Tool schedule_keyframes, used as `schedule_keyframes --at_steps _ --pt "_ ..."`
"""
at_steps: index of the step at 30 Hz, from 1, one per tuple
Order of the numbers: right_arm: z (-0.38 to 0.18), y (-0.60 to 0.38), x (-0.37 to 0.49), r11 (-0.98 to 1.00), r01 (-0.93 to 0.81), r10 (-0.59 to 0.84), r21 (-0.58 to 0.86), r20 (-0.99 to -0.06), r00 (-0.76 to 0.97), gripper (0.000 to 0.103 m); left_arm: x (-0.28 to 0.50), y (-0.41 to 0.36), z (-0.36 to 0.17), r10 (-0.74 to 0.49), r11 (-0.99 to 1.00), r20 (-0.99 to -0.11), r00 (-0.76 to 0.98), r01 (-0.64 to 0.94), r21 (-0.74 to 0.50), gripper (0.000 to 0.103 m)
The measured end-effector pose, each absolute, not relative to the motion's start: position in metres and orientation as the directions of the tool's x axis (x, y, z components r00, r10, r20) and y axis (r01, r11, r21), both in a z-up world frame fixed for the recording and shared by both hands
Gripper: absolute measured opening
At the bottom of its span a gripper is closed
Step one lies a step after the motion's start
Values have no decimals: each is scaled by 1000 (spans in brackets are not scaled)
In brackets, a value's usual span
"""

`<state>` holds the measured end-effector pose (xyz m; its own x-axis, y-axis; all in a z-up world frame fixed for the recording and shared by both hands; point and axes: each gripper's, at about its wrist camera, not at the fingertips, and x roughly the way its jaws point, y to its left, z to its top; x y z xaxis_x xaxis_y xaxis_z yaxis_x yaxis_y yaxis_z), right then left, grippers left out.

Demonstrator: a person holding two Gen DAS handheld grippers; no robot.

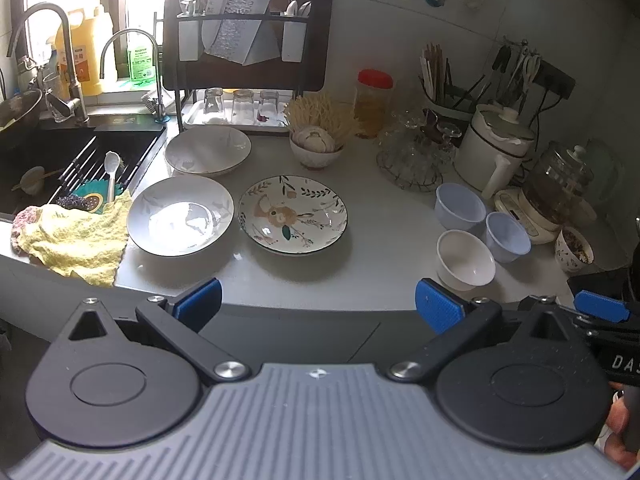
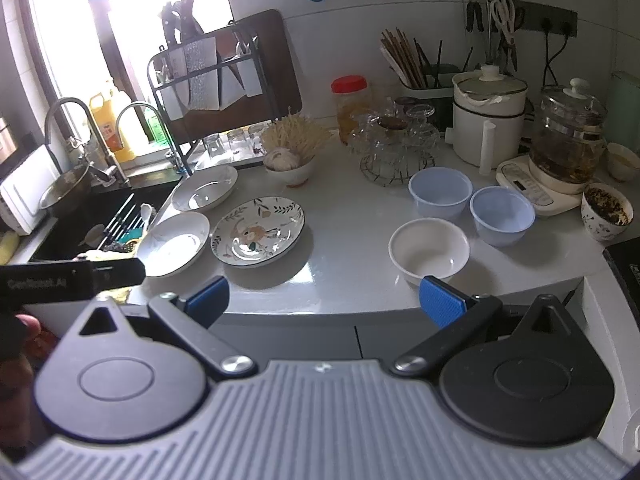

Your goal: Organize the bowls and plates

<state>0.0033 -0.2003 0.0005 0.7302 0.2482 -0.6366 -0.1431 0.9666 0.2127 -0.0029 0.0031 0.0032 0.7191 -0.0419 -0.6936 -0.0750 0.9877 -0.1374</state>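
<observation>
On the grey counter lie a floral plate (image 1: 293, 215) (image 2: 258, 231), a white plate (image 1: 181, 216) (image 2: 175, 244) to its left and a second white plate (image 1: 208, 151) (image 2: 205, 189) behind that. At the right stand a white bowl (image 1: 465, 259) (image 2: 429, 250) and two pale blue bowls (image 1: 460, 207) (image 1: 507, 237) (image 2: 440, 192) (image 2: 502, 215). My left gripper (image 1: 318, 304) is open and empty, held off the counter's front edge. My right gripper (image 2: 324, 300) is open and empty, also in front of the counter, its right finger near the white bowl.
A sink (image 1: 60, 164) with a rack, spoon and yellow cloth (image 1: 76, 236) is at the left. A dish rack (image 1: 248, 52), a garlic bowl (image 1: 316, 148), a jar (image 1: 374, 100), glass dishes (image 1: 412, 156), a white pot (image 1: 494, 146) and a glass kettle (image 2: 568, 140) line the back.
</observation>
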Motion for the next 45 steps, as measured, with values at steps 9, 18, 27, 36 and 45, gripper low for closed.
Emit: schedule_keyframes --at_steps 9,18,27,36,45 --pt "-1 -197 7 950 -160 298 269 -623 724 103 0 13 8 -25 987 -693 721 -93 -132 103" --pt "2 -188 18 955 -105 255 276 -594 763 103 26 22 10 -69 994 -700 711 -12 -110 103" --pt "-3 -167 47 946 -32 231 324 -597 768 102 64 63 7 -120 989 -706 698 21 -147 103" --pt "-7 -136 79 921 55 196 386 -582 790 100 106 115 -1 -203 975 -715 668 73 -209 103" --pt "-10 -69 115 926 41 201 376 -579 790 99 166 198 -13 -270 961 -718 641 137 -240 103"
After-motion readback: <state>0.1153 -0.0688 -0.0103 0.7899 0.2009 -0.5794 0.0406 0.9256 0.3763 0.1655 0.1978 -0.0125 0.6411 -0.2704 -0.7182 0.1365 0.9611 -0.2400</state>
